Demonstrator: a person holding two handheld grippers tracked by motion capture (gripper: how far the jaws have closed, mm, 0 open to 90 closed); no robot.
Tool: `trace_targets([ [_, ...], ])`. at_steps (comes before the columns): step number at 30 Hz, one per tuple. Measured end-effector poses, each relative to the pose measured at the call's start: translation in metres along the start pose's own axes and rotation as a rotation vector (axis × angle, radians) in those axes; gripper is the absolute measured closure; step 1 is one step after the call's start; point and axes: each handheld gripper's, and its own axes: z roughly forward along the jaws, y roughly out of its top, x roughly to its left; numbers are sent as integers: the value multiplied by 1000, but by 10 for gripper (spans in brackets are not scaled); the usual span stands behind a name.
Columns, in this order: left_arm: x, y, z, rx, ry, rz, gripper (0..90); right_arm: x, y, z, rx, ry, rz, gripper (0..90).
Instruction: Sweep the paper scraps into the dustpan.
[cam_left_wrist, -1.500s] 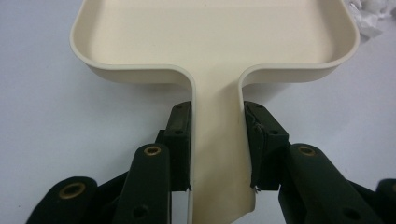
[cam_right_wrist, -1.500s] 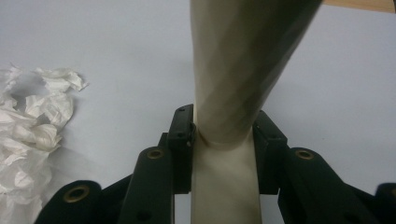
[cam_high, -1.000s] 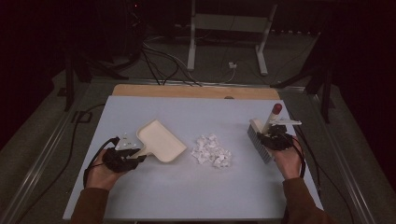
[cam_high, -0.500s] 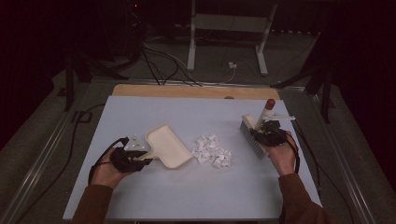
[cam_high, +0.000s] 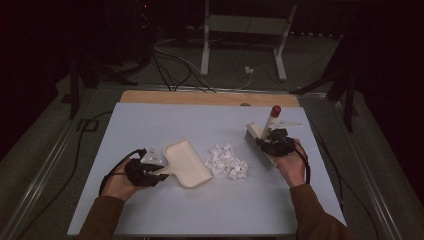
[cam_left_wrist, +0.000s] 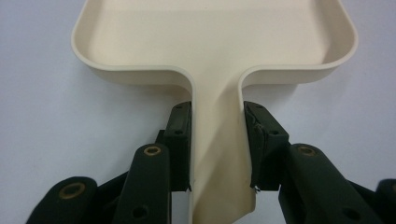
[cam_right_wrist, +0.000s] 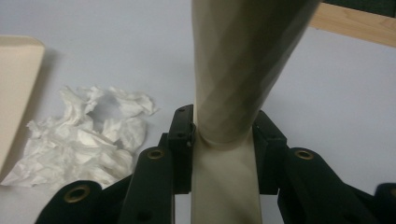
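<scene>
Left gripper (cam_high: 150, 172) clamps the handle of the cream dustpan (cam_high: 186, 163); pan lies flat on the table (cam_high: 150, 125), mouth toward the paper scraps (cam_high: 227, 162). Right gripper (cam_high: 274, 142) is clenched on the brush (cam_high: 260, 145) handle, bristles down just beside the heap.

Risks, as I judge them — a fast sweep scatters the light scraps past the pan lip; a lifted lip lets them slide under.

The left gripper view shows both pads (cam_left_wrist: 180, 140) pinching the handle neck. The high view alone gives the gap between pan, heap and brush.
</scene>
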Motion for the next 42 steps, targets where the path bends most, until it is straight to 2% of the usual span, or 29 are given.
trace_targets([
  [7,-2,6,5,17,-28,32,664,6,3,9,-5,38,-12,673],
  [15,-3,11,12,34,-63,60,664,15,8,18,1,57,-24,673],
  [24,-5,12,13,30,-103,80,664,24,16,29,1,98,-91,672],
  [27,-6,11,11,38,-103,92,664,28,17,33,13,98,-110,672],
  [30,-6,9,6,39,-101,90,663,30,16,35,16,99,-116,672],
  [33,-5,7,4,60,-93,96,663,30,16,37,22,96,-120,672],
  [37,-2,8,8,54,-104,77,663,30,16,39,21,106,-122,673],
  [42,1,12,16,48,-119,69,662,33,18,41,17,154,-162,672],
])
